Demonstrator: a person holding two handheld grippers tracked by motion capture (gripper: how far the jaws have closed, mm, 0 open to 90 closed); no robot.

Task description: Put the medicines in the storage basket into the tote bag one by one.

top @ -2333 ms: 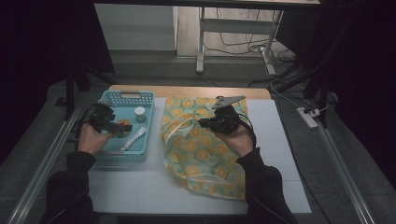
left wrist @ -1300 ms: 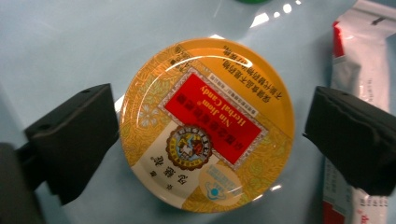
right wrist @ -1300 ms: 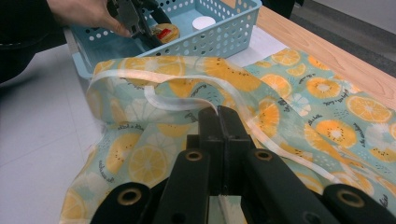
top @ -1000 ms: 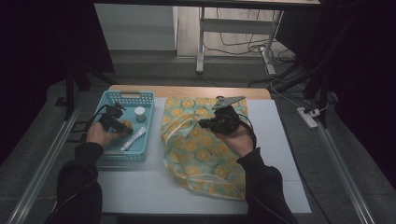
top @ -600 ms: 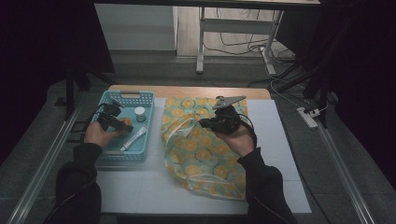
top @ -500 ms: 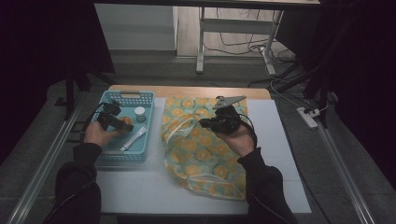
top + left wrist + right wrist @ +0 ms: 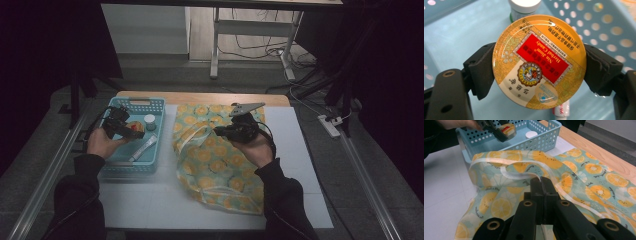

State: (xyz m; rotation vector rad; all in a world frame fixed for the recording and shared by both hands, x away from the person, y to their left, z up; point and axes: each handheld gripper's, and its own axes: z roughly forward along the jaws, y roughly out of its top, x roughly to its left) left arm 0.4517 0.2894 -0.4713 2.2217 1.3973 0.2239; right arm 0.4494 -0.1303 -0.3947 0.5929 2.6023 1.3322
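Left gripper (image 7: 537,65): its two black jaws are clamped on opposite edges of a round yellow tin of herbal candy with a red label (image 7: 539,61), holding it lid up above the floor of the basket

Candy tin: in the high view it (image 7: 135,126) sits in the gripper over the middle of a light blue perforated plastic basket (image 7: 150,165), which stands at the left edge of the table

Beside the tin: a small white-capped jar (image 7: 524,5) stands just past it toward the basket's far end; a white tube (image 7: 145,148) lies slanted on the basket floor nearer the person

Right gripper (image 7: 543,182): jaws pressed together on the white-trimmed rim of a cloth bag printed with orange slices on pale green (image 7: 584,177), lifting the rim so the mouth gapes toward the basket

Bag: spread over the white mat (image 7: 150,200) in the middle of the table, just right of the basket, its bottom reaching toward the near edge

Table: a wooden strip (image 7: 200,97) shows along the far edge
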